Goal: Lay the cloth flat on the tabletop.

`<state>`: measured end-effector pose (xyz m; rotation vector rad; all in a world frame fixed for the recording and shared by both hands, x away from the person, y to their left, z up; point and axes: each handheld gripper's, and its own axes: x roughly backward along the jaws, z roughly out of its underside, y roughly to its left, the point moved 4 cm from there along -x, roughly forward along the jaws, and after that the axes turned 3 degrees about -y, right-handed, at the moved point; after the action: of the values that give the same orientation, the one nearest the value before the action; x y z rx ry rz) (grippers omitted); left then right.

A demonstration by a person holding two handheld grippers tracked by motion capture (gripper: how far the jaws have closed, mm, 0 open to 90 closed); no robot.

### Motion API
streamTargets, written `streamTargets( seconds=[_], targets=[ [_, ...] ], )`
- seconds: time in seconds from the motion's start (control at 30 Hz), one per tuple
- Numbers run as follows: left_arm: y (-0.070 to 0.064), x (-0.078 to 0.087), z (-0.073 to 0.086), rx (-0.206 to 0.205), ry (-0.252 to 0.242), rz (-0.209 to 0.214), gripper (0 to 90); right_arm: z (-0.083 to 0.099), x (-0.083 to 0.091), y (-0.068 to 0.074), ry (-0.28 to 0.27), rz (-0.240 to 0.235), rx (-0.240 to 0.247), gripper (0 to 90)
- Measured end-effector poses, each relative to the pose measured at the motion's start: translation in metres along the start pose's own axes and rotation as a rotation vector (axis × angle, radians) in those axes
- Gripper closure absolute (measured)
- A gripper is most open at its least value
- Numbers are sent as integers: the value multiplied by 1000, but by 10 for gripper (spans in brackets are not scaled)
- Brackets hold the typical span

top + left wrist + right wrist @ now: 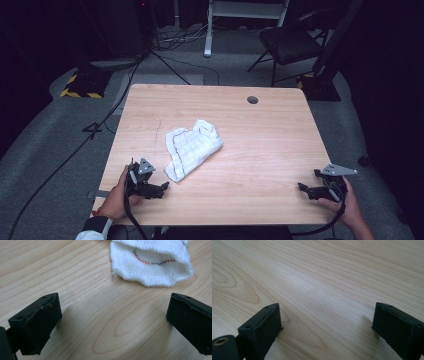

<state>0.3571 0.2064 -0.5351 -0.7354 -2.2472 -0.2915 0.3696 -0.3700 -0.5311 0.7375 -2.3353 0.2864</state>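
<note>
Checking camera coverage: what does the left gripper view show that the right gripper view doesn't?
Left gripper view: the crumpled white cloth with coloured zigzag stitching, lying just ahead of the open left gripper, not touching it. Right gripper view: the open right gripper over bare wood, with an oval grain knot at left. Both: the light wooden table, jaws spread, nothing held.

right gripper (pixel 327 322): we are looking along its two black jaws, which are rising from the bottom corners and standing wide apart with nothing between them. each jaw is showing small screw holes on its top face. table (pixel 332 277): we are seeing pale wood with grain lines running across, an oval knot figure lying at the left edge. the jaws are casting soft shadows on the wood.
</note>
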Motion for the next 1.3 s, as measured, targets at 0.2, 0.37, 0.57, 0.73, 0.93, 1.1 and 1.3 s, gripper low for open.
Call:
streamTargets(
  seconds=[0.2,0.37,0.57,0.73,0.93,1.1,1.3],
  targets=[
    [-1,-1,-1,-7,0,14,2,-4,2,4,2,0,19,169],
    [-3,1,1,-48,-4,39,3,-15,3,11,-13,-25,49,209],
    [-5,-1,-1,-83,1,86,2,-50,-3,35,-57,-91,129,312],
    [-7,-7,-7,-98,1,93,3,-76,-20,60,-57,-153,201,370],
    [-13,-12,-14,-116,-17,118,47,-105,-39,88,-71,-198,260,386],
    [-15,-13,-18,-137,-27,142,175,-137,-57,109,-95,-221,307,397],
    [-8,-8,-18,-129,-41,143,443,-179,-80,128,-142,-266,309,398]
  ],
)
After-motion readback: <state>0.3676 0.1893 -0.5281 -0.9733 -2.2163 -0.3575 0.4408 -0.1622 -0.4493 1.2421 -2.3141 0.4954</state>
